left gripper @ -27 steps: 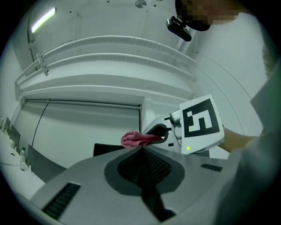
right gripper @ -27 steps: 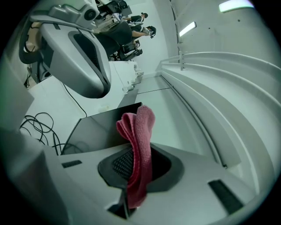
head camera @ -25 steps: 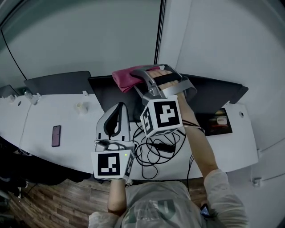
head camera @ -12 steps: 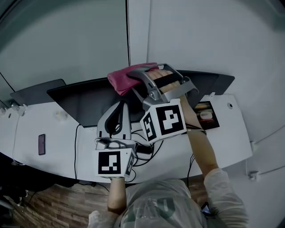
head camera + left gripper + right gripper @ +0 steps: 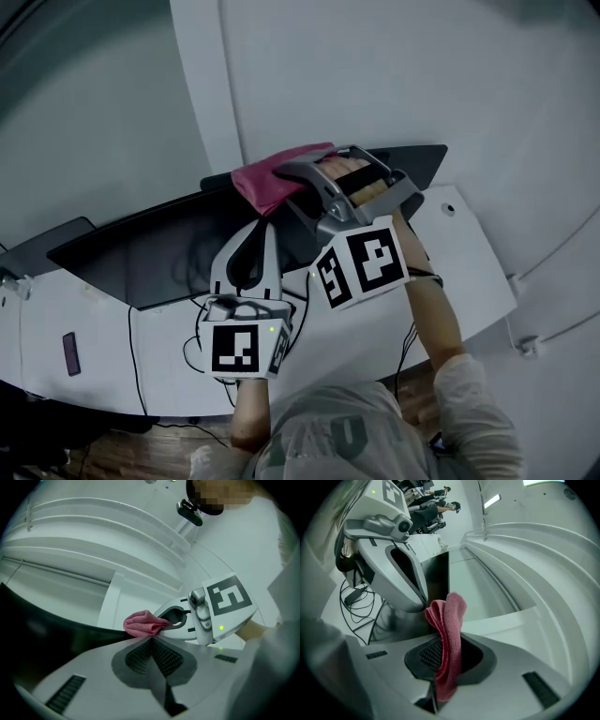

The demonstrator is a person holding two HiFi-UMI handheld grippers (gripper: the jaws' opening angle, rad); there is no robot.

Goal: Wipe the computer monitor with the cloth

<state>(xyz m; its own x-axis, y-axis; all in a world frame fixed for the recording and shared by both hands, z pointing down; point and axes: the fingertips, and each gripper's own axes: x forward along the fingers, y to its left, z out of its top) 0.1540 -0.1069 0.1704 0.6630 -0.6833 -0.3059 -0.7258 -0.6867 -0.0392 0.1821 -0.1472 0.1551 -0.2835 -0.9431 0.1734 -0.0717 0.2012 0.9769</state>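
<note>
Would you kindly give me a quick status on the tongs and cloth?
Right tongs shut on pink cloth, at monitor top edge. Left tongs shut, empty. Nothing blocking.

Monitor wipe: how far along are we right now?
Done: the cloth is picked up and clamped in the right gripper. In hand: it sits at the top edge of the monitor. Left: the dark face below that edge; no wipe marks show, so how much has been covered can't be told. The left gripper is shut on nothing, lower in front of the monitor.
</note>
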